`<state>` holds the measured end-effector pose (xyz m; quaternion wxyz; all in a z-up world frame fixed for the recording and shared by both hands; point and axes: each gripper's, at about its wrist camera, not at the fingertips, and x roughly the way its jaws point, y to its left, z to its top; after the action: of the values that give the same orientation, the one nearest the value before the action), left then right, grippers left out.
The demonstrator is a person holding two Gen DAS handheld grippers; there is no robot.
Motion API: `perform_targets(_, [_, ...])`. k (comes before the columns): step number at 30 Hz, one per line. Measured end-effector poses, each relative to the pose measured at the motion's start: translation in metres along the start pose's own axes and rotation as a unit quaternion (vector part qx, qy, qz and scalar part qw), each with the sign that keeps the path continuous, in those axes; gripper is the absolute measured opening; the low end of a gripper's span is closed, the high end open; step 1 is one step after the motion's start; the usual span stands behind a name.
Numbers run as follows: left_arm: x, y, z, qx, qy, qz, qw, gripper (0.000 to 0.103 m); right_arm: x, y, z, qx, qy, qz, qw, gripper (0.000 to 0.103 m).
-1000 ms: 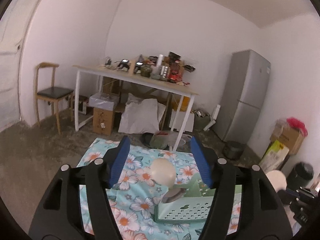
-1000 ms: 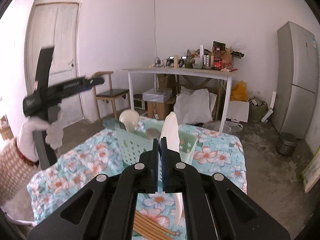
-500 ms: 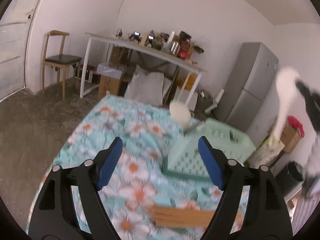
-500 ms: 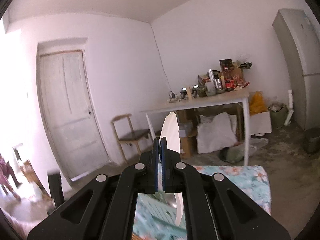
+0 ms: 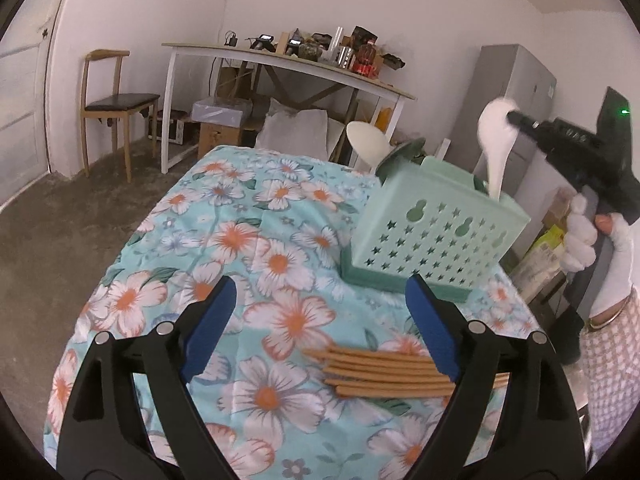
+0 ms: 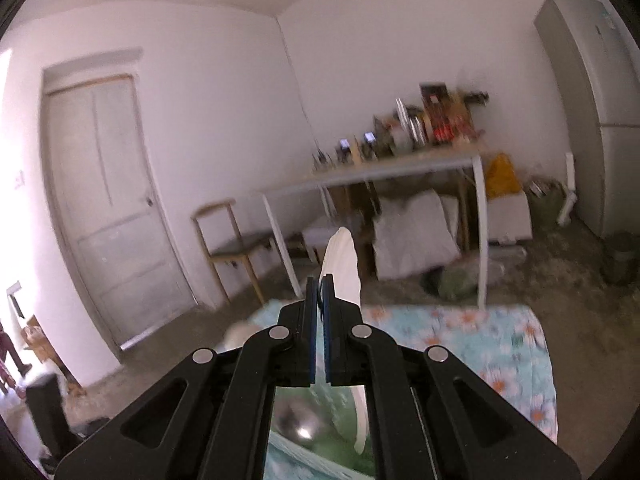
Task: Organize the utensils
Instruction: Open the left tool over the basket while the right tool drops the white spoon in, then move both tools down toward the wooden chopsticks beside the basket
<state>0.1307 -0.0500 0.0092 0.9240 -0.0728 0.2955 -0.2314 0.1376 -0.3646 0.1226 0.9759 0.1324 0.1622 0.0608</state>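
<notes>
1. The left gripper is hovering over the floral tablecloth; its jaws are opening wide, with nothing between the blue pads.
2. A bundle of wooden chopsticks is lying flat on the cloth, just beside the pad at 3 o'clock.
3. The mint green utensil basket is standing at 1 o'clock from that gripper, holding a cream spoon upright.
4. The right gripper is clamping a white spoon by its bowl; the handle is hanging down into the basket's near corner.
5. A gloved hand is carrying that gripper at 3 o'clock of the basket.
</notes>
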Motion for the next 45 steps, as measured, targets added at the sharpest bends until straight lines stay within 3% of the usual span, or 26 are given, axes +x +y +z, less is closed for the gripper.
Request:
perform_targets(1, [-0.001,0.001,-0.002,0.003,0.002,0.002,1.0000,0.083,0.000,0.000,-0.004,0.000,0.006,-0.001,1.000,0.008])
perform_targets(3, [-0.003,0.004,-0.005,0.001,0.004,0.003,1.0000,0.083,-0.006,0.001,-0.011,-0.003,0.007,-0.015,1.000,0.032])
perform_targets(4, [-0.003,0.006,-0.007,0.000,0.006,0.004,1.0000,0.083,-0.013,0.001,-0.013,-0.003,0.001,-0.018,1.000,0.037])
perform_targets(8, [-0.007,0.012,-0.014,-0.010,0.013,0.006,0.9998,0.083,-0.039,0.001,-0.017,0.008,-0.008,-0.028,1.000,0.043])
perform_targets(12, [-0.012,0.011,-0.019,-0.009,0.016,0.010,0.9998,0.083,-0.075,0.004,-0.031,0.035,-0.013,-0.037,0.999,0.043])
perform_targets(14, [-0.014,0.010,-0.024,-0.005,0.020,0.015,0.9997,0.083,-0.085,0.006,-0.049,0.062,-0.001,-0.018,0.998,0.043])
perform_targets(18, [-0.008,0.007,-0.041,0.003,0.050,0.046,0.9977,0.083,-0.060,0.023,-0.112,0.089,0.118,0.004,0.989,0.043])
perform_targets(20, [-0.003,0.009,-0.053,0.005,0.073,0.060,0.9955,0.083,-0.042,0.037,-0.143,0.075,0.181,-0.008,0.981,0.041])
perform_targets(22, [-0.002,0.012,-0.061,0.004,0.085,0.065,0.9942,0.083,-0.028,0.048,-0.170,0.047,0.214,-0.039,0.975,0.038])
perform_targets(24, [-0.003,0.015,-0.068,0.006,0.091,0.068,0.9935,0.083,-0.015,0.049,-0.187,0.057,0.248,-0.054,0.966,0.032])
perform_targets(35, [-0.013,0.016,-0.081,0.010,0.088,0.082,0.9927,0.083,-0.062,0.098,-0.216,-0.008,0.233,-0.068,0.970,0.031])
perform_targets(38, [-0.018,0.017,-0.082,0.006,0.088,0.079,0.9930,0.083,-0.068,0.099,-0.222,0.007,0.258,-0.060,0.964,0.031])
perform_targets(45, [-0.034,0.024,-0.086,-0.013,0.082,0.067,0.9943,0.083,-0.081,0.093,-0.220,0.041,0.251,-0.047,0.966,0.031])
